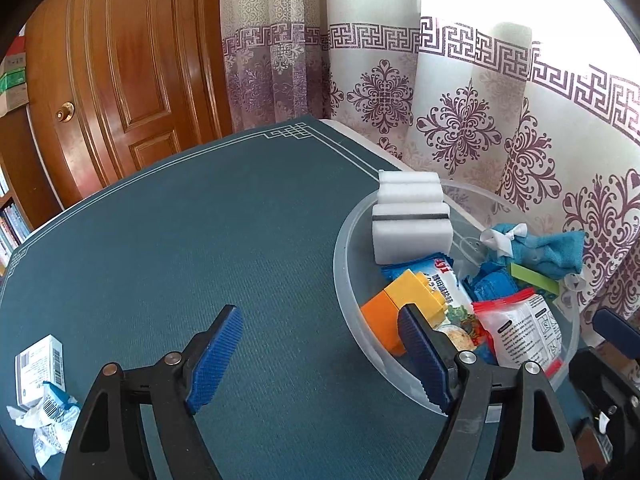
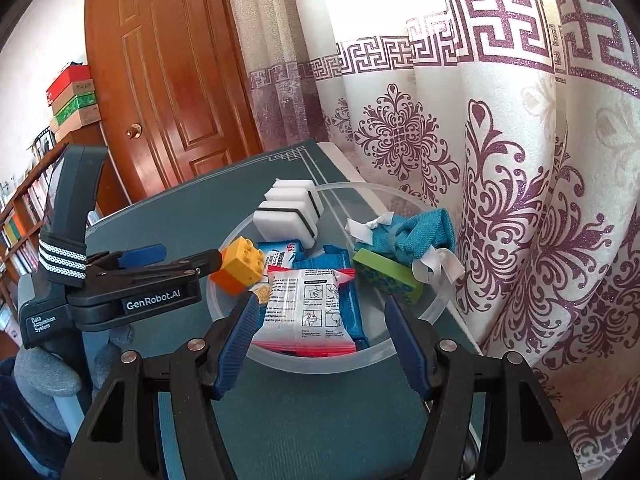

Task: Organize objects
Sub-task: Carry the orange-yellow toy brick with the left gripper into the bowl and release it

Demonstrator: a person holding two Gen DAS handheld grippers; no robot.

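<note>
Blue pads of my left claw [image 1: 320, 360] stand wide apart with nothing between them, one over the teal worktop [image 1: 180, 240], the other at the rim of the clear plastic bowl [image 1: 348, 280] beside the yellow-and-orange toy brick [image 1: 404, 304]. My right claw [image 2: 320, 344] hangs open and empty at the bowl's near rim, just short of a red-edged white packet [image 2: 308, 308]. Further in the bowl lie blue wrappers [image 2: 340, 264], a green sponge [image 2: 388, 276], a rolled blue cloth with white ribbon [image 2: 416, 232] and white sponges [image 2: 288, 212]; a small white box [image 1: 38, 372] sits on the worktop, well away to the left.
</note>
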